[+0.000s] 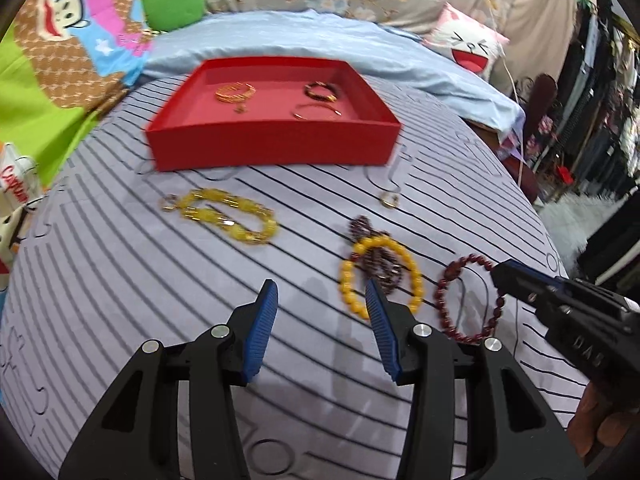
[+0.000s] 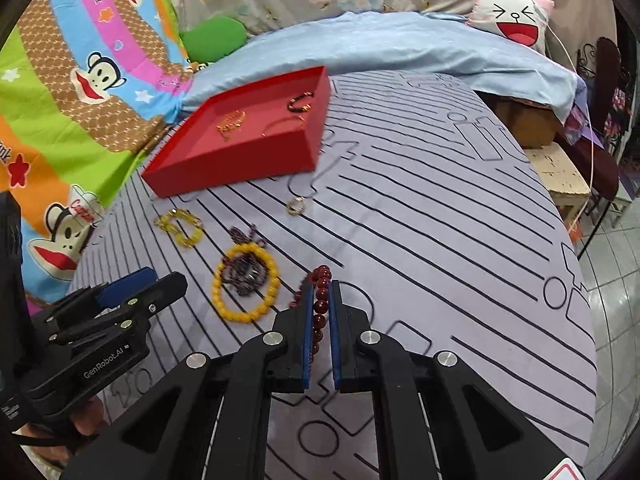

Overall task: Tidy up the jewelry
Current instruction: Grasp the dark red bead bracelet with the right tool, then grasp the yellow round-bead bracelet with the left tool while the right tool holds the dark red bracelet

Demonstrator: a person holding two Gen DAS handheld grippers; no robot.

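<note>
My right gripper [image 2: 321, 286] is shut on a dark red bead bracelet [image 2: 322, 274]. In the left wrist view the right gripper [image 1: 498, 270] pinches that bracelet [image 1: 439, 294] at its right side. My left gripper [image 1: 321, 284] stands open over the striped sheet with nothing between its fingers, just left of a yellow bead bracelet [image 1: 346, 280] that overlaps a dark purple bead strand [image 1: 382, 260]. A gold chain bracelet [image 1: 236, 216] and a small ring pendant [image 1: 389, 200] lie nearer the red tray [image 1: 272, 144]. The tray holds a gold bracelet [image 1: 234, 92], a dark bracelet [image 1: 320, 91] and a thin bangle [image 1: 316, 112].
A cartoon monkey blanket [image 2: 80, 92] and a green pillow [image 2: 216, 36] lie left of the tray. A pale blue quilt [image 2: 400, 44] and a cat cushion [image 2: 516, 20] are behind. The bed drops off at the right beside a small stool [image 2: 560, 172].
</note>
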